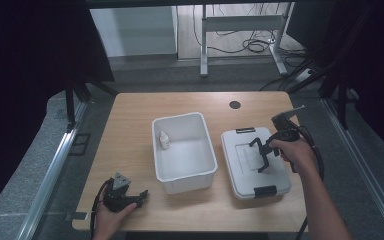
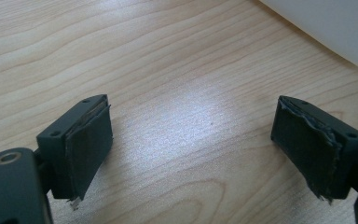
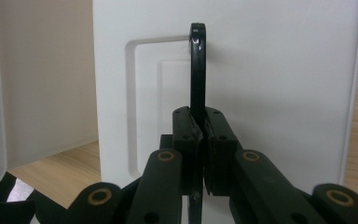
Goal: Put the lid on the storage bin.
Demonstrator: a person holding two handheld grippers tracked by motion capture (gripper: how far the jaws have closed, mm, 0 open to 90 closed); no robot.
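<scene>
Lifting the white lid (image 1: 254, 165) by its black handle (image 3: 197, 70), my right gripper (image 3: 200, 135) clamped tight on that thin handle, beside the open white bin (image 1: 184, 152).
I judge a straight, level rise best, lest it swing; its long axis runs away from me across the table (image 1: 130, 150). My left gripper (image 2: 191, 140) rests with jaws wide, empty.

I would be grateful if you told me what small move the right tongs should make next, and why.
Probably lift the lid a little higher and carry it left toward the open white bin. The right tongs are shut on the lid's black handle, the bin stands uncovered with a small bottle inside, and the left tongs rest open over bare table, clear of the path.
</scene>
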